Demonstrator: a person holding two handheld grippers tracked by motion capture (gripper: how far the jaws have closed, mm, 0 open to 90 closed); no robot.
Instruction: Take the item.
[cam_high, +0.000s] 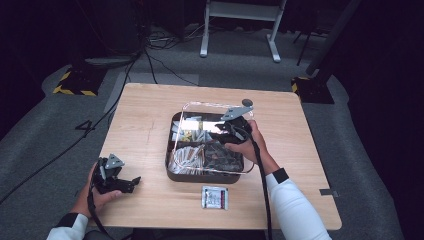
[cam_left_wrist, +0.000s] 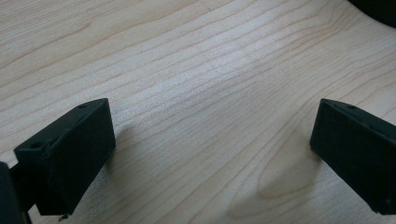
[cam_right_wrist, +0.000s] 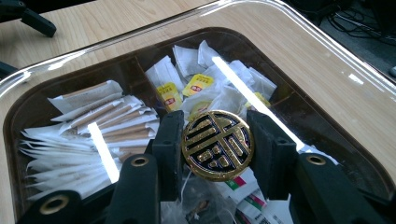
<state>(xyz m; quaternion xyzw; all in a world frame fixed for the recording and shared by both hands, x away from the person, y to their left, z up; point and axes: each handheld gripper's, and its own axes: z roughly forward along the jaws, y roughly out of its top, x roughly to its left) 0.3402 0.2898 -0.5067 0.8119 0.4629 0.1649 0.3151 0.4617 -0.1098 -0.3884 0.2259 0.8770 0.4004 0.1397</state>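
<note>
The clear lid (cam_high: 212, 137) hangs over the dark compartment tray (cam_high: 172, 172) at table centre, the right gripper (cam_high: 235, 125) holding it at two o'clock; a loose packet (cam_high: 215, 197) lies at six. The left gripper (cam_left_wrist: 210, 154) rests spread over bare table (cam_left_wrist: 196, 70). The right jaws pinch the lid's gold knob (cam_right_wrist: 217, 144). The lid looks not yet settled.

A small red-and-white sachet (cam_high: 215, 197) lay flat on the wooden surface (cam_high: 145, 125), nearer the person than the right claw (cam_high: 228, 133) and off to the right of the left claw (cam_high: 131, 182). Far beyond both claws, black cables (cam_high: 159, 64) trailed across grey carpet (cam_high: 45, 130) near a white frame (cam_high: 204, 35) and a yellow-striped base (cam_high: 75, 85).
</note>
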